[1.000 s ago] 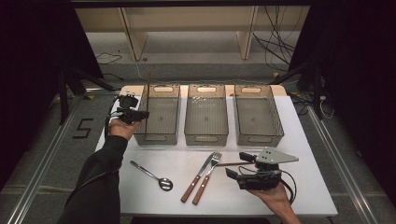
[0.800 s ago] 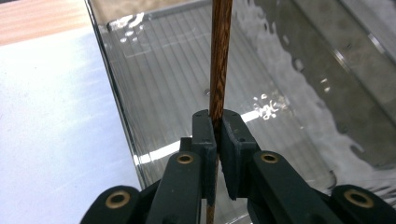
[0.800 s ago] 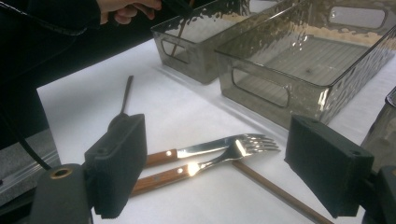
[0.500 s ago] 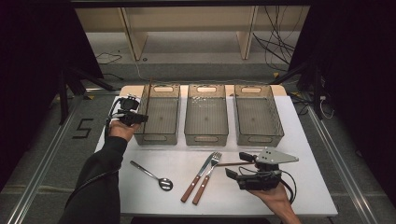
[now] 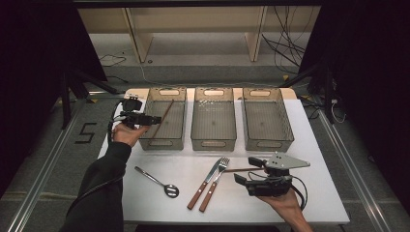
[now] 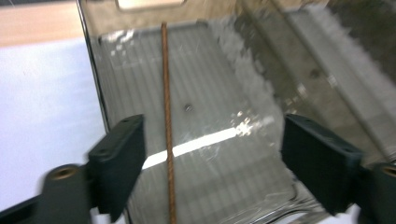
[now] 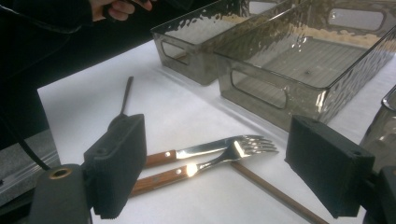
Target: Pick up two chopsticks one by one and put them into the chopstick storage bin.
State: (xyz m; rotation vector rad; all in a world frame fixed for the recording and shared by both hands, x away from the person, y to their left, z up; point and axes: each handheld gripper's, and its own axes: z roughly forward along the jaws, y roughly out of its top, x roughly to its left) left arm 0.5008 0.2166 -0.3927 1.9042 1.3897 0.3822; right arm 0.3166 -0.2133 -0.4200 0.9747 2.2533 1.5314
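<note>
My left gripper (image 5: 152, 119) hovers at the left rim of the left clear bin (image 5: 161, 143). Its jaws have just been opening and stand wide, with nothing pressed between them. Below them a thin brown chopstick (image 6: 166, 116) lies loose in that bin, also seen as a chopstick (image 5: 162, 118) slanting across the bin floor. My right gripper (image 5: 247, 170) rests open near the table's front right. Another brown chopstick (image 7: 275, 193) lies just ahead of it, beside a wooden-handled fork (image 7: 243, 147) and knife (image 7: 205, 149).
A middle bin (image 5: 213, 143) and a right bin (image 5: 268, 145) stand side by side at the back of the white table (image 5: 314, 193). A metal spoon (image 5: 157, 181) lies front left. The fork (image 5: 215, 181) and knife (image 5: 203, 186) lie front centre.
The left gripper's jaws have opened and a chopstick now lies in the left bin. The right gripper has stayed where it was.
</note>
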